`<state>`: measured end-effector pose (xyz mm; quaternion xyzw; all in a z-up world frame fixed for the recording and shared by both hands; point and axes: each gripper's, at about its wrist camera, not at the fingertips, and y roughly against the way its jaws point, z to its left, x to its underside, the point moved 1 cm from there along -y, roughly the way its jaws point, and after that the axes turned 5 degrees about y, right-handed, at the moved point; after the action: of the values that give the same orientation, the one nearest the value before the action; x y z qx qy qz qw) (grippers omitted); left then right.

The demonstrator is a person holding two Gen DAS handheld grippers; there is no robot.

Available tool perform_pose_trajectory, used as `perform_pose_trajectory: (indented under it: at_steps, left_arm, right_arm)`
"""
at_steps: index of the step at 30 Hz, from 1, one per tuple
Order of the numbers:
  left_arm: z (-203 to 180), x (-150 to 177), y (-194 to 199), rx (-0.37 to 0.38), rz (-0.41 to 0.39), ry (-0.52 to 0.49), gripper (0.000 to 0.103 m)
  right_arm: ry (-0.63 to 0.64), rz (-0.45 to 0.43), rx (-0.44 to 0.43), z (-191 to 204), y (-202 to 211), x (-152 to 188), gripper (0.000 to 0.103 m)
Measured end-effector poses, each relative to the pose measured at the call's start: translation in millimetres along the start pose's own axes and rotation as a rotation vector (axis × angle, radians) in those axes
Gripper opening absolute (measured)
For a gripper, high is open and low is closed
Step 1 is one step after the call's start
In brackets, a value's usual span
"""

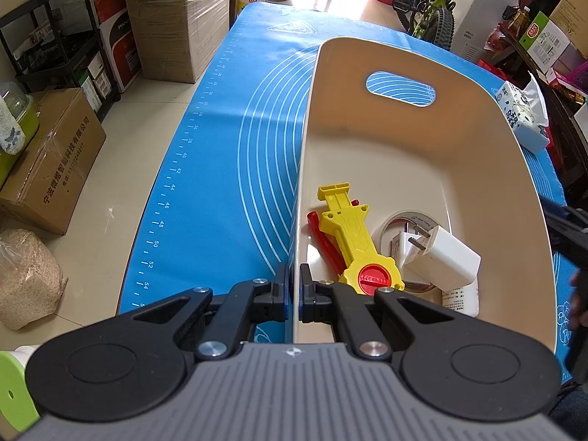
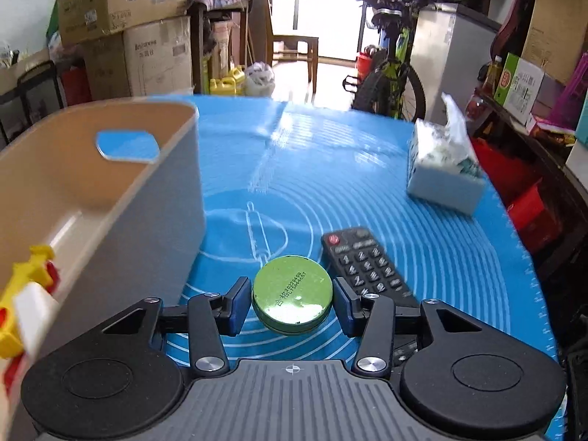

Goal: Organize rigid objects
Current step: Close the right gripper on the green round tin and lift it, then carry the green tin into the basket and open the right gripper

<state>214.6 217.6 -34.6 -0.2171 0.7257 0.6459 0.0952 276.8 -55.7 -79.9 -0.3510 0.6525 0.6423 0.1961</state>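
Observation:
A beige bin (image 1: 477,169) stands on the blue mat. My left gripper (image 1: 294,286) is shut on the bin's left wall. Inside lie a yellow and red toy launcher (image 1: 352,235), a red stick (image 1: 323,239), a white charger (image 1: 437,253) and a tape roll (image 1: 415,218). In the right wrist view my right gripper (image 2: 292,301) is shut on a round green tin (image 2: 292,296) and holds it just above the mat, right of the bin (image 2: 147,198). A black remote (image 2: 367,264) lies on the mat just right of the tin.
A tissue pack (image 2: 444,165) sits at the mat's far right. The blue mat (image 1: 220,147) covers the table; its left edge drops to the floor. Cardboard boxes (image 1: 47,158), shelves and a bicycle (image 1: 430,3) surround the table.

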Motion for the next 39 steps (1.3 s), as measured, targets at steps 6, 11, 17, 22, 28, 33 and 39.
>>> perform_pose_trajectory:
  at_steps: [6,11,17,22,28,33,39]
  left_arm:
    - [0,0,0,0.0,0.0,0.001,0.006]
    - [0,0,0,0.0,0.0,0.0,0.006]
    - [0,0,0,0.0,0.0,0.0,0.006]
    - [0,0,0,0.0,0.0,0.0,0.006]
    - [0,0,0,0.0,0.0,0.0,0.006]
    - [0,0,0,0.0,0.0,0.0,0.006]
    - [-1,0,0,0.0,0.0,0.0,0.006]
  right_arm:
    - [-0.02,-0.07,-0.004,-4,43,-19,0.053]
    - [0.014,-0.138,-0.027,8,73,-38,0.053]
    - [0.056,-0.184,-0.099,42,87,-56,0.053]
    - [0.074,-0.157,-0.176,72,78,-60,0.053]
    - [0.162,-0.084,-0.243,111,66,-49,0.053]
    - [0.237,0.004,-0.255,136,54,-32,0.053]
    - [0.281,0.032,-0.246,145,51,-32,0.053]
